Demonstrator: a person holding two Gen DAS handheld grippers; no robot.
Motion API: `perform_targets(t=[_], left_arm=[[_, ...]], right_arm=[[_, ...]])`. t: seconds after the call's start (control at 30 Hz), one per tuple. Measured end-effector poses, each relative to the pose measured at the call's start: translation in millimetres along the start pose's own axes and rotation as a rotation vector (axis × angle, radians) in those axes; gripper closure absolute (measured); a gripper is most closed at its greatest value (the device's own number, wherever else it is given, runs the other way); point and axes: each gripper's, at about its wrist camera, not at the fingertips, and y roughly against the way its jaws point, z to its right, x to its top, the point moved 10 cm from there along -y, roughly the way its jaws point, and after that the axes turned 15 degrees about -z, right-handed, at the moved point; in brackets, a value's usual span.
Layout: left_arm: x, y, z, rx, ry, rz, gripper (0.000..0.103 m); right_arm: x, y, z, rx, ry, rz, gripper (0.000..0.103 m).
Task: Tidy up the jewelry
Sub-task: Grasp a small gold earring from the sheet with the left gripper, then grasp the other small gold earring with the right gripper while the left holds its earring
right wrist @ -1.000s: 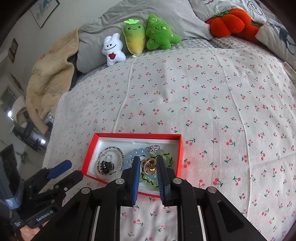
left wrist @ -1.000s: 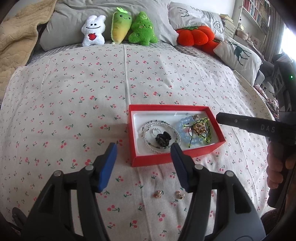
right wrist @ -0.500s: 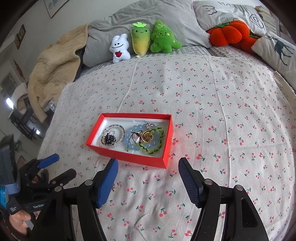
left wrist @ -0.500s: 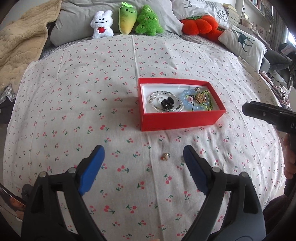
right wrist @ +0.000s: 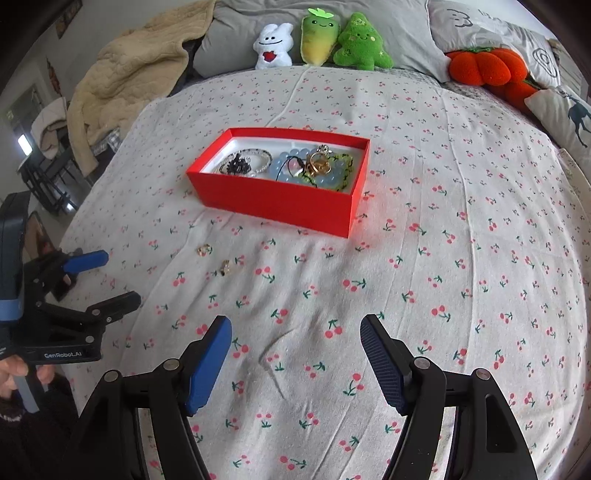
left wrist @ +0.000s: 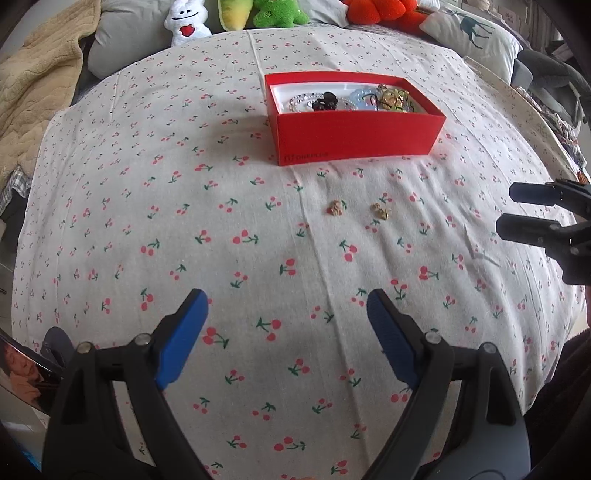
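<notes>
A red jewelry box (left wrist: 354, 136) (right wrist: 273, 199) sits on the cherry-print bed sheet. It holds a clear bead bracelet, a black piece, a blue bead bracelet (right wrist: 284, 173), a green bead string and gold rings (right wrist: 319, 164). Two small gold pieces lie loose on the sheet in front of it (left wrist: 335, 208) (left wrist: 380, 210) (right wrist: 204, 250) (right wrist: 225, 267). My left gripper (left wrist: 286, 302) (right wrist: 107, 277) hangs open over bare sheet, nearer than the gold pieces. My right gripper (right wrist: 295, 326) (left wrist: 511, 208) is opening its jaws, with nothing between them.
Plush toys (right wrist: 317, 37) and grey pillows (right wrist: 399, 22) line the head of the bed. An orange plush pumpkin (right wrist: 484, 66) sits at the far right, and a beige blanket (right wrist: 129, 74) is heaped at the far left. Furniture stands beyond the bed's left edge.
Both grippers drew back from the box toward the near side of the bed. The right jaws went from nearly shut over the box to wide apart, and the left jaws spread wider.
</notes>
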Motion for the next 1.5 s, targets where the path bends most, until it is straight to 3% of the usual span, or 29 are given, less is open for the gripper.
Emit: perform_targets(t=[0.3, 0.37, 0.57, 1.0, 1.27, 1.5], left_arm=[[0, -15, 10, -0.073, -0.040, 0.014, 0.016], [6, -19, 15, -0.107, -0.038, 0.007, 0.027], [26, -25, 26, -0.129, -0.047, 0.023, 0.042], [57, -36, 36, -0.160, -0.061, 0.078, 0.065], [66, -41, 42, -0.142, -0.061, 0.069, 0.096], [59, -34, 37, -0.116, -0.069, 0.072, 0.097]], right_arm=[[-18, -29, -9, -0.010, 0.026, -0.051, 0.030], [-15, -32, -6, -0.020, 0.026, -0.047, 0.030], [-6, -39, 0, -0.095, 0.048, -0.028, 0.030], [4, -48, 2, -0.061, 0.026, -0.045, 0.030], [9, -46, -2, -0.050, 0.033, -0.042, 0.030], [14, -47, -1, -0.049, 0.012, -0.041, 0.030]])
